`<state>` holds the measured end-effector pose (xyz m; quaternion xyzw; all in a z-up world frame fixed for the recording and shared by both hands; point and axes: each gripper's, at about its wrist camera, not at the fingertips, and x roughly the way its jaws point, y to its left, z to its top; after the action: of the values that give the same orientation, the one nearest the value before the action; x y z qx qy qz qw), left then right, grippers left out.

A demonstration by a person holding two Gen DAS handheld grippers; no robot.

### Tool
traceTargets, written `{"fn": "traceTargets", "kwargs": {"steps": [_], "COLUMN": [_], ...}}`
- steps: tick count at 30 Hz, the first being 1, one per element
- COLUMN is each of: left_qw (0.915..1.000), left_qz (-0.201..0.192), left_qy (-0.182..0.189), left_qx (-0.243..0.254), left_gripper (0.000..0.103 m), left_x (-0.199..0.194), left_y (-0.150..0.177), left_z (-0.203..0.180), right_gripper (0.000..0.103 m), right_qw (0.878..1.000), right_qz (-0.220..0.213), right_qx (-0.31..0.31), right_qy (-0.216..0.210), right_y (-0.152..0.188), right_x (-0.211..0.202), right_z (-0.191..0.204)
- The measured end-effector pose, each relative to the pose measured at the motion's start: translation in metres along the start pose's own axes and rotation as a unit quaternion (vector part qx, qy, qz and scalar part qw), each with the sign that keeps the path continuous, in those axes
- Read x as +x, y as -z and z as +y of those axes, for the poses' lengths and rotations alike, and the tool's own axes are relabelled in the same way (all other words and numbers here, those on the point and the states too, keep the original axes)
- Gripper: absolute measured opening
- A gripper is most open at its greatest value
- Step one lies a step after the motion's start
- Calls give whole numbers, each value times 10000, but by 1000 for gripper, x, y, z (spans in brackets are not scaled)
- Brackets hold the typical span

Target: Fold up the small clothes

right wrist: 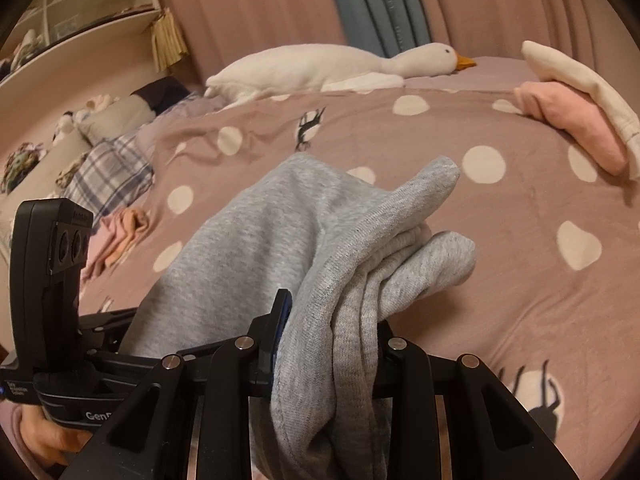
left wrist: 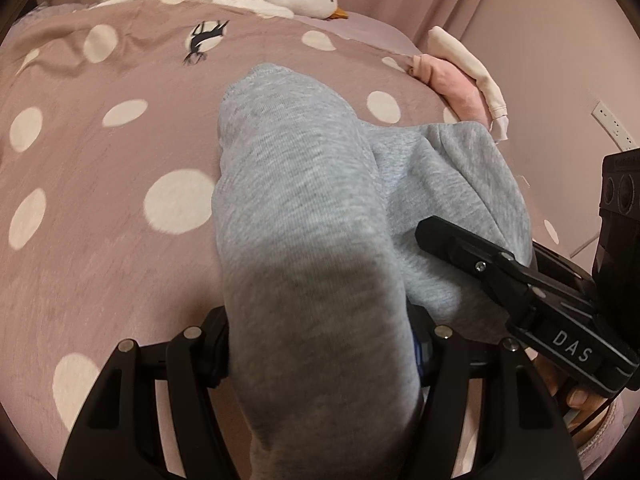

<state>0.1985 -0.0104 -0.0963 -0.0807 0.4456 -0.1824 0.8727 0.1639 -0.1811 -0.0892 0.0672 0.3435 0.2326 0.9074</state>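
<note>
Cozy bedroom setup: a bed with a dusty pink bedspread (right wrist: 500, 216) covered in cream dots, and a long white goose plushie (right wrist: 320, 66) lying along the far edge. Behind it hang pink curtains (right wrist: 248, 4) with a blue-grey curtain (right wrist: 380, 4) in the middle. Off to the left there's a white shelf (right wrist: 80, 4) and plaid pillows (right wrist: 108, 168), plus a wall outlet (left wrist: 614, 124) on the right, all in warm dim light.

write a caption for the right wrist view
Right gripper clamps a bunched grey garment above a spotted bedspread.
</note>
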Motion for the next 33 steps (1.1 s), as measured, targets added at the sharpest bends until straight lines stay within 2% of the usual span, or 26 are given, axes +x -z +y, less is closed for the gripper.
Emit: {"fn": "traceTargets", "kwargs": {"steps": [5, 10, 12, 19, 23, 27, 29, 31, 33], "left_qw": [9987, 9987, 9988, 9983, 9980, 9976, 9972, 9970, 9966], "left_qz": [426, 425, 370, 346, 312, 296, 332, 369, 397], "left_qy": [-77, -168, -297, -431, -507, -561, -547, -540, -557], "left_qx": [-262, -221, -139, -165, -194, -289, -378, -412, -450], "left_gripper": [68, 78, 85, 93, 95, 95, 96, 97, 97], "left_x": [18, 15, 10, -3, -13, -16, -15, -15, -16], "left_y": [11, 12, 12, 20, 30, 33, 36, 39, 42], "left_z": [17, 19, 18, 32, 34, 38, 41, 43, 43], "right_gripper": [31, 33, 39, 55, 58, 58, 59, 61, 64], "right_qw": [9994, 9957, 9938, 9862, 9861, 9890, 9903, 9893, 9867], "right_qz": [339, 663, 754, 785, 721, 626, 711, 899, 976], "right_qx": [91, 641, 816, 1458, 1486, 1335, 1179, 1051, 1190], "right_qy": [25, 27, 22, -19, 205, 111, 194, 474, 516], "right_y": [10, 22, 26, 39, 43, 45, 47, 53, 57], "right_x": [16, 24, 22, 6, -4, -11, -8, 1, 7], "right_z": [1, -14, -21, -42, -39, -29, -24, -24, -30]}}
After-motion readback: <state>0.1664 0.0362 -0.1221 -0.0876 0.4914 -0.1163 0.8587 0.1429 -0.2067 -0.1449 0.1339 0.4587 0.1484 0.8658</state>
